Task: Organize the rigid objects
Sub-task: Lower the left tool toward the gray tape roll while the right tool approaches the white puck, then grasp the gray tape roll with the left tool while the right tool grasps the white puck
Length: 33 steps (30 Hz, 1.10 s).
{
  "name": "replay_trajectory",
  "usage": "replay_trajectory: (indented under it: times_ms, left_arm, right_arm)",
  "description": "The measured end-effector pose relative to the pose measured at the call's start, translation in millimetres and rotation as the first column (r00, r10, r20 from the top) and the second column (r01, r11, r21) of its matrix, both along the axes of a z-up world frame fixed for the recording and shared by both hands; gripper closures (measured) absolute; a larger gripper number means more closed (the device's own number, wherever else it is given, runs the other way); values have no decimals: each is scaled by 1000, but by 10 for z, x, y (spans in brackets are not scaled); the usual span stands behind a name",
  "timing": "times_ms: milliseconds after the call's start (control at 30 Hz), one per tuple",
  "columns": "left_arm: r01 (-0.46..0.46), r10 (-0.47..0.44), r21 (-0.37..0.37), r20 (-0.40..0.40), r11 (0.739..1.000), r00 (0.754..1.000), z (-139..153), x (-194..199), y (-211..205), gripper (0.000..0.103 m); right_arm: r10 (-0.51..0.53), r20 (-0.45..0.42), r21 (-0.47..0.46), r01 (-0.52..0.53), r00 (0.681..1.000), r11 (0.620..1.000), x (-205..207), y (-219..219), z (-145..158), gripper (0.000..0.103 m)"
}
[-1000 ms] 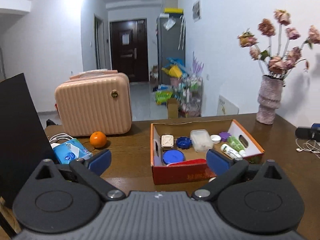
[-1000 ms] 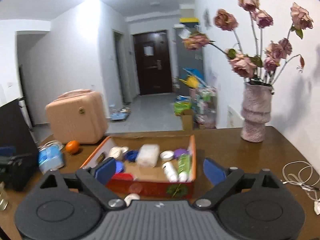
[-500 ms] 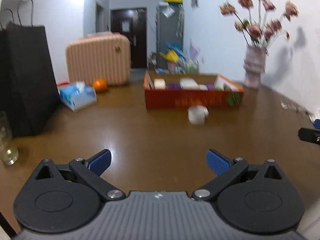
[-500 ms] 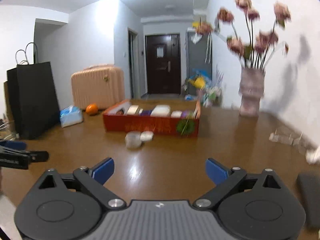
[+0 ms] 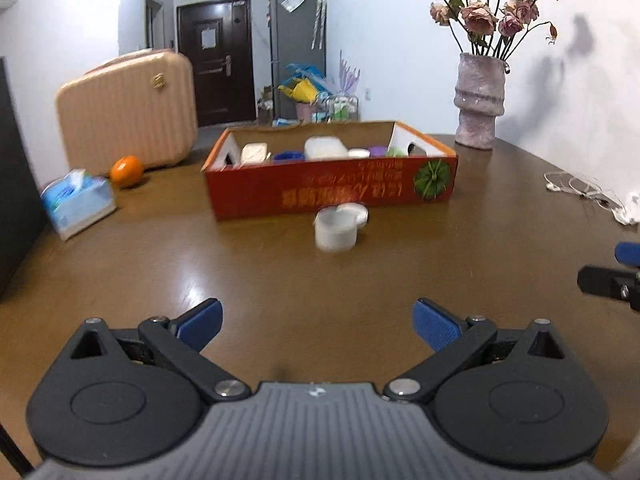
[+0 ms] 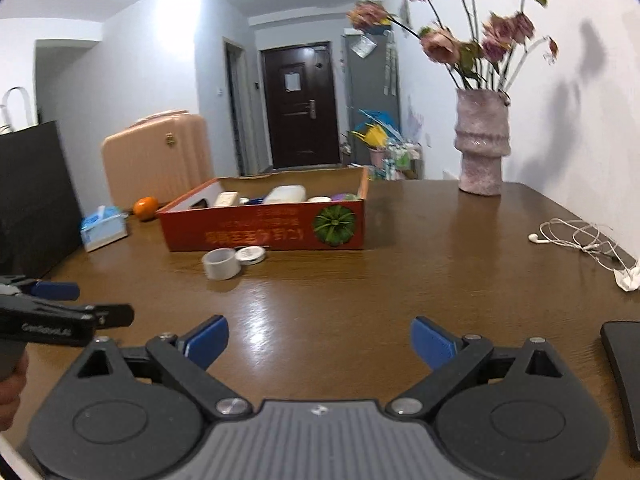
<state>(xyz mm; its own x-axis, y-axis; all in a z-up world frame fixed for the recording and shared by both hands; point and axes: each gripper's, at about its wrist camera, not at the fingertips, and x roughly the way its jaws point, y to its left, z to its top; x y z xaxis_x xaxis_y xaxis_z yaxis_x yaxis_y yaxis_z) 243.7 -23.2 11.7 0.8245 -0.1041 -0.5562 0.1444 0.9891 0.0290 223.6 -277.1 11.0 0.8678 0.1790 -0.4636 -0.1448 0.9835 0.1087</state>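
Note:
A red cardboard box holding several small items stands mid-table; it also shows in the right wrist view. In front of it lie a white tape roll and a flat white round lid; the right wrist view shows the roll and the lid too. My left gripper is open and empty, low over the table, well short of the roll. My right gripper is open and empty, near the front edge.
A pink case, an orange and a tissue pack sit at the left. A black bag stands far left. A vase of flowers and white earphones are at the right. A dark flat object lies near right.
Both grippers have pulled back from over the box and dropped low over the table's near side. Since half a second ago the left one has moved closer to the box. Both stay open.

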Motion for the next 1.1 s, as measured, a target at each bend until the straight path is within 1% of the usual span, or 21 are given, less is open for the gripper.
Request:
replay_trajectory:
  times_ms: [67,133,200,267,300,333,367,400,433,500,567,600,733,767,833,933,967,1000,1033,1100]
  left_arm:
    - [11,-11,8,17,1000,1000,-16,238,-86,0]
    - [22,-22,17,8,1000,1000,-34,489,-161,0]
    - [36,-36,9,3,999,999,-65,774,-227,2]
    - [55,-55,5,-13,998,998,-116,1049,-289,8]
    - [63,-63,1,-22,998,998,-143,1164,-310,8]
    - [68,-68,-6,-25,998,997,-167,1267,-332,12]
    - [74,-75,-16,-22,997,997,-193,1365,-344,26]
    - [78,-78,-24,-16,997,997,-222,1459,-357,35]
    - [74,-74,-24,-18,997,997,-249,1539,-372,59]
    - [76,-77,-17,-44,997,996,-310,1686,-377,60]
    - [93,-96,-43,-89,995,991,-342,1764,-310,60]
    - [96,-101,-58,-90,994,991,-331,1742,-255,60]
    - [57,-58,-80,-10,995,998,-181,1518,38,60]
    - [39,-39,-94,3,995,999,-152,1473,137,60]
    - [0,1,-121,5,993,1000,-154,1425,321,60]
    - [-70,68,-103,-18,992,998,-184,1440,488,60]
    - [-78,76,-98,-25,992,997,-188,1443,531,60]
    - [-70,68,-105,-28,992,997,-185,1437,567,60]
    - [-59,56,-116,-27,991,998,-175,1422,600,60]
    - [-39,37,-121,-13,992,999,-145,1390,627,60]
  right_arm:
    - [-17,-5,-8,16,1000,1000,129,-10,-4,5]
    - [-16,-11,-10,16,1000,1000,230,-18,-14,5]
    - [-19,-19,-13,18,1000,1000,319,-26,-26,5]
    - [-21,-29,-22,21,999,1000,416,-20,-41,5]
    - [-22,-35,-24,22,999,999,464,-19,-49,5]
    - [-22,-43,-24,21,999,999,525,-15,-61,5]
    - [-20,-47,-25,19,999,1000,573,-10,-65,6]
    - [-18,-55,-26,17,998,1000,631,2,-72,6]
    - [-13,-62,-29,11,998,1000,698,24,-76,6]
    - [6,-68,-36,-9,998,999,811,79,-79,6]
    - [30,-73,-44,-33,997,998,952,164,-80,6]
    - [43,-78,-46,-46,996,998,1044,224,-84,7]
    - [103,-90,-43,-107,991,993,1399,527,-124,10]
    - [121,-99,-50,-126,988,991,1498,618,-148,13]
    - [140,-123,-71,-149,982,986,1738,823,-192,17]
    - [171,-130,-73,-181,977,981,2030,1077,-251,20]
    - [177,-133,-74,-187,975,979,2108,1147,-281,23]
    - [169,-138,-76,-181,976,981,2166,1194,-303,28]
    - [151,-145,-81,-164,978,983,2234,1250,-329,31]
    - [140,-157,-91,-155,978,984,2312,1317,-378,41]
